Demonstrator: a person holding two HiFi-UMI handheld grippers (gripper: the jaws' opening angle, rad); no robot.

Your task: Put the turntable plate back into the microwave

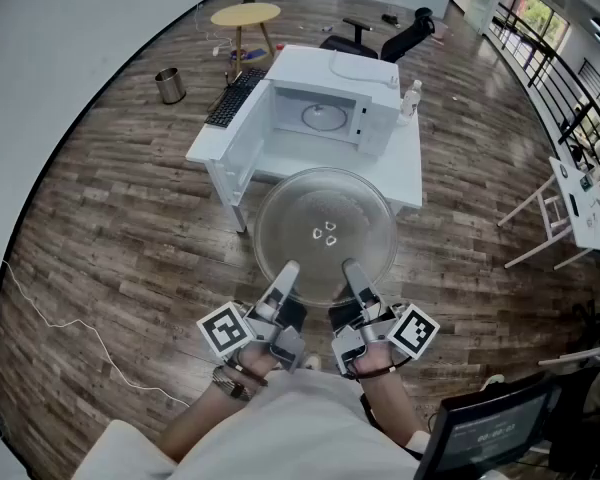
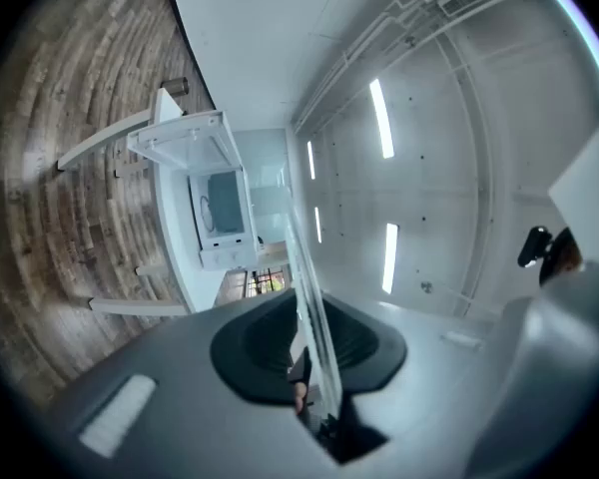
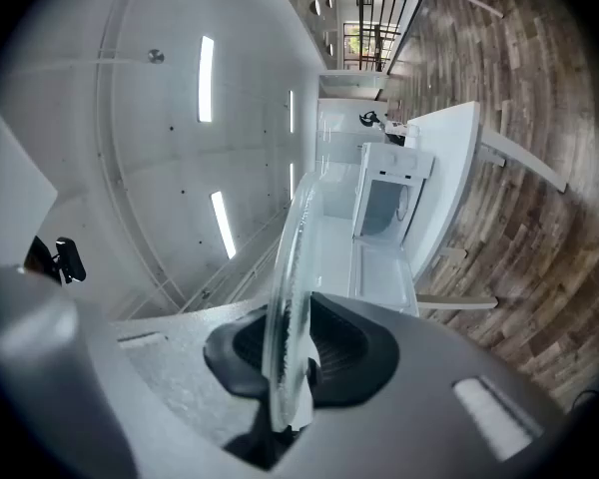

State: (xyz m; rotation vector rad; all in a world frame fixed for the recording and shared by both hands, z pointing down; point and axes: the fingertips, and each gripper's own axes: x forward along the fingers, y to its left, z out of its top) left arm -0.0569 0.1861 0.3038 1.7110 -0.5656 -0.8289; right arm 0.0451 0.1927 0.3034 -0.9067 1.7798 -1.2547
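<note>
A person stands facing the microwave and holds a round glass plate out in the air in front of it, with a tool in each hand. The plate lies roughly level, well short of the microwave's open mouth. Its far rim is over the near edge of the white counter that the microwave sits on.

The left gripper has hold of the plate's rim on the side farthest from the microwave, and the right gripper holds the same rim just beside it. In the left gripper view the fingers are clamped on the plate's edge, with the glass running edge-on between them. The right gripper view shows the same, its fingers pressed onto the thick clear rim. Three small bumps mark the middle of the plate.

The microwave's door stands wide open, swung out to the person's left of the cavity, and a ring shows on the cavity floor. A small bottle stands on the counter to the right of the microwave, and a black keyboard lies to its left. Beyond the microwave, on the wooden floor, are a round wooden table, a metal bin and a black office chair.
</note>
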